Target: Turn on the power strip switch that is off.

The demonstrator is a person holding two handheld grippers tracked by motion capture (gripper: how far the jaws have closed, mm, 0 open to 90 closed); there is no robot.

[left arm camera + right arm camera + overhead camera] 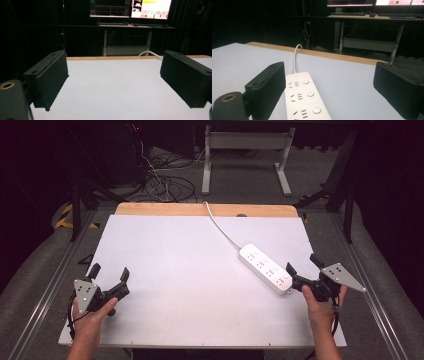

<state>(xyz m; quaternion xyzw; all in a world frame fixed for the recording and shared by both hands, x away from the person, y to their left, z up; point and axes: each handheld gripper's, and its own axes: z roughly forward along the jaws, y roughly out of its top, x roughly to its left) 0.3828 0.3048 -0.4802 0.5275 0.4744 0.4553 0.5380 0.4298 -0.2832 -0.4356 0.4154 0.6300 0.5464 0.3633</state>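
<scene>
My right gripper [305, 264] sat spread, jaws apart, just beside the white plastic power strip [265, 268]; my left gripper [109, 271] gaped over the white tabletop [190, 285].

A tangle of dark cables [160, 182] lies on the grey floor at the upper left of the high view, with a white desk frame [247, 155] at top centre. In the left gripper view, lit monitors [130, 8] run along the top edge, above a keyboard [112, 24] on a dark desk.
</scene>
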